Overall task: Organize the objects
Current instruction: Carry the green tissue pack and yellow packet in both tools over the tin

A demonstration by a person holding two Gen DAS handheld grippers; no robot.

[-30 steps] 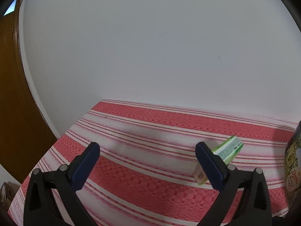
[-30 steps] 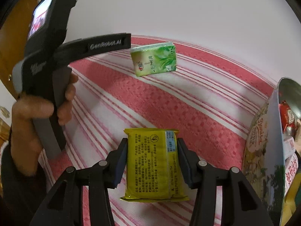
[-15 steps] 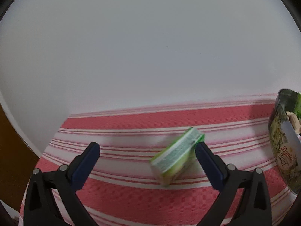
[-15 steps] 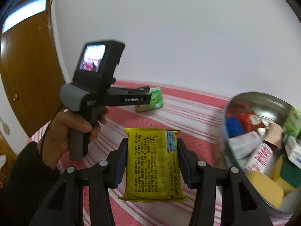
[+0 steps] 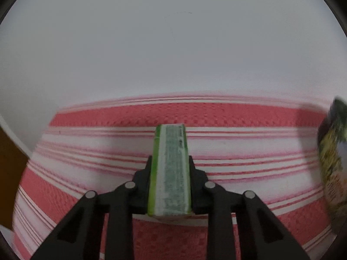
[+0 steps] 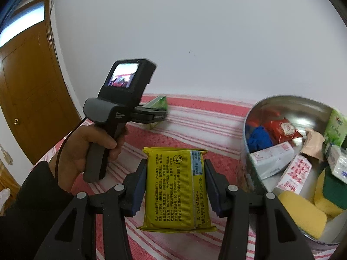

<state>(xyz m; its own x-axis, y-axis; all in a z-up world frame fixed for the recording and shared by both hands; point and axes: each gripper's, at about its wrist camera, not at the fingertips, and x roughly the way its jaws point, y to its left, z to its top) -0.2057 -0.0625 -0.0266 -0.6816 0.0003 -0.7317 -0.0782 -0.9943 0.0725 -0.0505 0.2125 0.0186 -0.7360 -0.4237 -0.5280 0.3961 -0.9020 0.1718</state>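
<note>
Yellow packet (image 6: 176,189) sits clamped between the pads of your right gripper (image 6: 173,186), held flat with its printed side up, above the red-and-white striped cloth (image 6: 188,125). Just to the right of that claw stands the round metal tin (image 6: 247,143), open at the top. It holds a yellow sponge (image 6: 302,212) nearest you, a second sponge with a green side at the right edge, white boxes with red print (image 6: 295,174), a red packet (image 6: 282,130), something blue (image 6: 259,138), a beige sachet and a pale green carton (image 6: 336,127) against its right wall.

Ahead and to the left of the right claw, your left hand (image 6: 86,149) grips the handle of the left gripper (image 5: 170,169), whose jaws have just been closing and now press on both sides of the green-and-white box (image 5: 170,169). That box stands on edge on the cloth, pointing straight away from the claw; the tin's printed wall (image 5: 331,164) shows far to its right.

A second ago the left jaws stood wide apart with the box beyond the right finger, and the tin lay at the edge of the right view rather than beside the claw. The yellow packet's grip looks unchanged.
</note>
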